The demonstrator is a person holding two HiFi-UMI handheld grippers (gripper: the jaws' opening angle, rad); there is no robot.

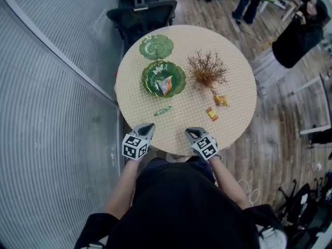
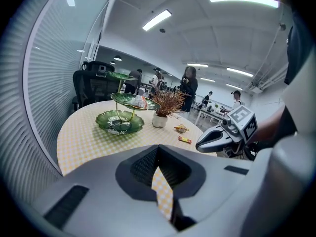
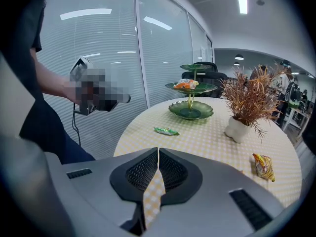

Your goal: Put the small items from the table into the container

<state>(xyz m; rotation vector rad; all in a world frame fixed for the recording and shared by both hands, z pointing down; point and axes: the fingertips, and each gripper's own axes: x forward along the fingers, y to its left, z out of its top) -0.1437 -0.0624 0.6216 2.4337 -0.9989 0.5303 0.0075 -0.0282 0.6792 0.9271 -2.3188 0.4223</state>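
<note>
Hovering side by side at the near edge of the round worktop (image 1: pixel 233 77), both tools are empty. The left hand-held gripper (image 1: pixel 139 139) has its jaws pressed together with nothing in them, and the right hand-held gripper (image 1: pixel 199 139) is closed tight the same way, only checked cloth showing behind the tips.

Just ahead now: a green wrapper (image 1: pixel 163 110) lies flat between the two lines of reach, a touch closer to the left tool. Its long axis runs almost across the person's front, tilted slightly. On the other side a red sweet (image 1: pixel 211 113) sits ahead and a little to the right of the right tool, long axis on a diagonal, so that one looks like the right hand's pick. Just beyond it is an orange packet (image 1: pixel 221 100), crumpled and near the foot of the dried plant (image 1: pixel 207 70).

Further back, left of the plant, stands the tiered green dish (image 1: pixel 150 69), the likely container, with one packet (image 1: pixel 165 84) lying in it already. Three small things remain on the cloth, I'd judge, and either tool must spread its jaws before going in. For the wrapper, closing across the short width looks the safer bet.
</note>
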